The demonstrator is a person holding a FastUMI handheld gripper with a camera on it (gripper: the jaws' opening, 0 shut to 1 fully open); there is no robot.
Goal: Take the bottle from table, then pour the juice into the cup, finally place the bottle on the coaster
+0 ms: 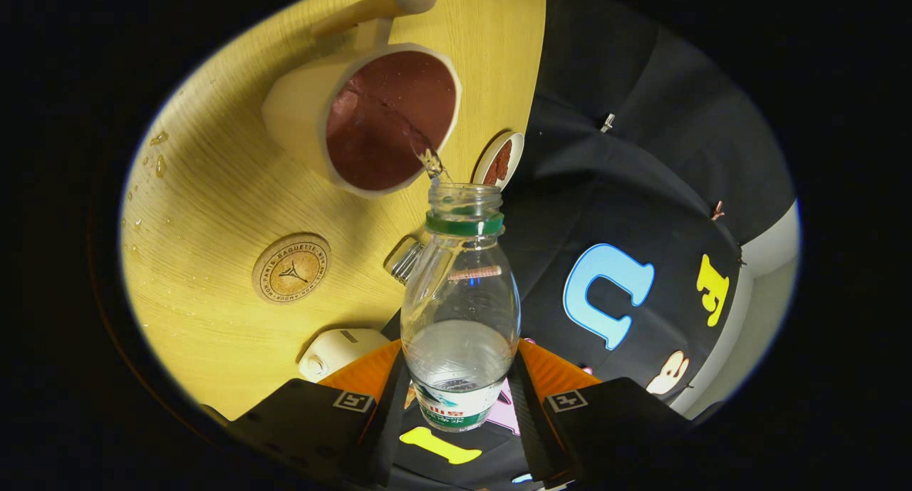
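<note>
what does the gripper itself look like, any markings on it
The gripper has two blocky black housings, one on each side, each carrying a small square tag with a black-and-white pattern. Ribbed, wedge-shaped jaws slope inward from them. No cables or sleeves are visible.

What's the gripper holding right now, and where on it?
The gripper is shut on the clear plastic bottle, both fingers pressing its lower body at the label, near the base. The open neck is tipped toward the cup, liquid streaming in.
</note>
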